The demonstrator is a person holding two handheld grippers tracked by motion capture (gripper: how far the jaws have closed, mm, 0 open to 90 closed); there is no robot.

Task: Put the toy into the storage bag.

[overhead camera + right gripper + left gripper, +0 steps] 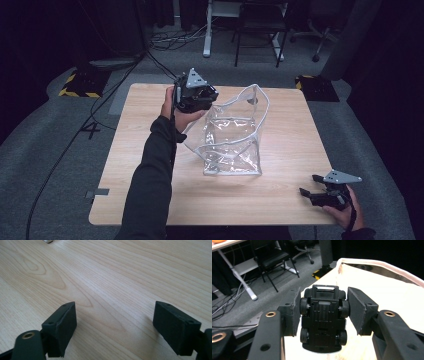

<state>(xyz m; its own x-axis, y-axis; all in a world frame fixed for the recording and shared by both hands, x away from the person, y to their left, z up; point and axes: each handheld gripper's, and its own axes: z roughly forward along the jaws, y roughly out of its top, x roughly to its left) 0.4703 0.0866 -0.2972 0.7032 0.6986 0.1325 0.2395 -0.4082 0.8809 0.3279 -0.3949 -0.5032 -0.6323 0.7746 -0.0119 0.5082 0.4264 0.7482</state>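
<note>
Black toy car [323,321], underside facing the camera, clamped across its wheels between the pads [295,312] of the left hand-held gripper [207,97]. It hangs at the upper left rim of a clear plastic bag [232,137] with white piping, which stands open-mouthed mid-bench.

Step in hand, as I read it: drop the car into the bag. To do it well, carry the car fully past the rim and over the open mouth before letting go; the rim is soft and will likely fold if nudged. Lower it some way inside, then open the jaws, since a drop from height could tip the light bag.

Right hand-held gripper [309,186] rests low near the right front corner, jaws spread wide, nothing between them; it could steady the bag's near edge.

Bench [295,200]: pale wood grain, bare besides the bag. Room: dark, grey carpet, cables [75,135] trailing left, chair and desk legs [207,35] beyond, yellow-black striped blocks [80,85] on the floor.
</note>
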